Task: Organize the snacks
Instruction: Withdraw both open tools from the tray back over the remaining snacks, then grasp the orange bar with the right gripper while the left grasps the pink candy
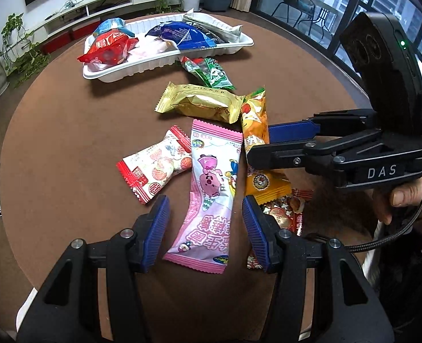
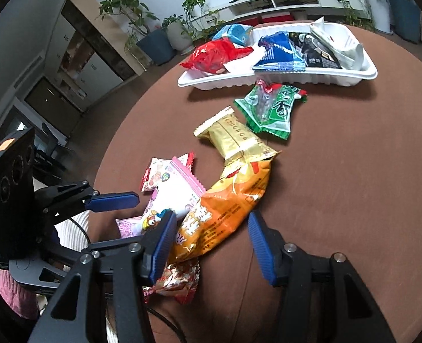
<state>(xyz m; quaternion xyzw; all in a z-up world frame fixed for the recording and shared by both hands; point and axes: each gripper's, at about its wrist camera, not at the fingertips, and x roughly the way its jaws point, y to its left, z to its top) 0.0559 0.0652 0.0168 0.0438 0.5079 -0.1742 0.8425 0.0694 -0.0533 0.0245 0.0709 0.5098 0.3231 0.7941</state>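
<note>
**A:** How far along are you?

**B:** Partway, I'd judge. The white tray (image 1: 102, 75) at the far side of the bench (image 1: 68, 131) already holds several packets. Six are loose nearer me.

**A:** Your fingers?

**B:** Both pairs half open, gripping nothing. My left gripper (image 1: 205, 228) straddles the pink packet (image 1: 211, 188); my right gripper (image 2: 211, 243) straddles the orange packet (image 2: 228, 208).

**A:** Obstacles?

**B:** Orange overlaps pink and a red-and-white packet (image 2: 176, 283). The gold packet (image 1: 199, 104) and green packet (image 1: 209, 73) lie between me and the tray.

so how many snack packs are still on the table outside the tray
6: green by the white tray, gold, orange, pink, red-and-white, red starry one partly under the orange. More may be hidden.
</note>
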